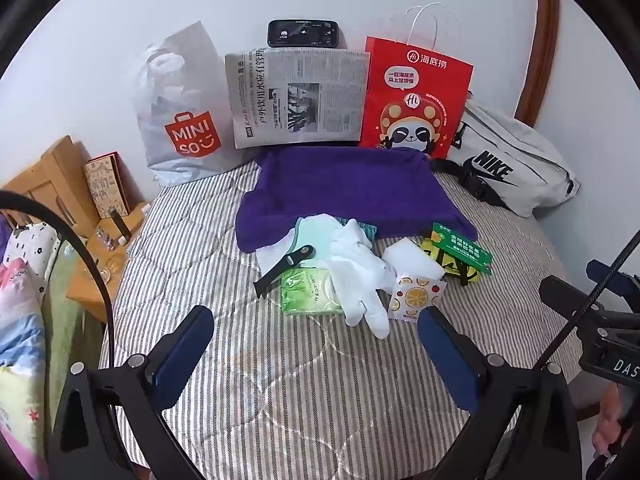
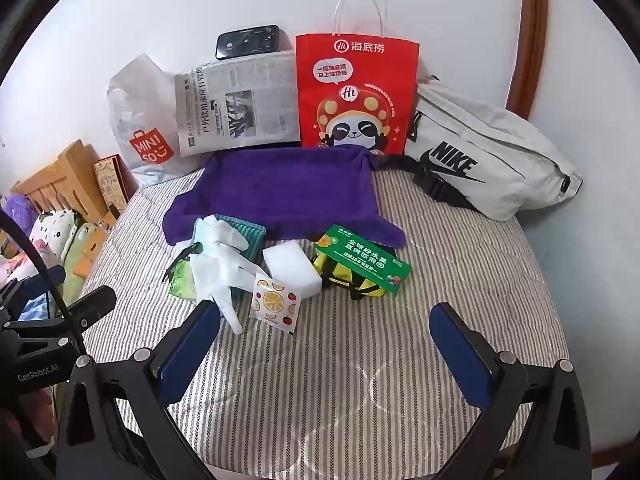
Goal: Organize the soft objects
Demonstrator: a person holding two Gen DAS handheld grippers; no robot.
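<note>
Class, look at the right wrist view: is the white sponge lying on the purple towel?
No, the white sponge lies on the striped bedcover, in front of the purple towel.

left tongs (image 1: 316, 340): black frame, blue pads, silver screws | right tongs (image 2: 326, 338): same, black cable

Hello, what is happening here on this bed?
A person holds two grippers over a striped bed, and both hang open and empty. Nothing is picked up yet. The left gripper faces a small pile: a white glove, a green packet, a white sponge and a purple towel. The right gripper hovers nearby. Bags lean against the wall.
</note>
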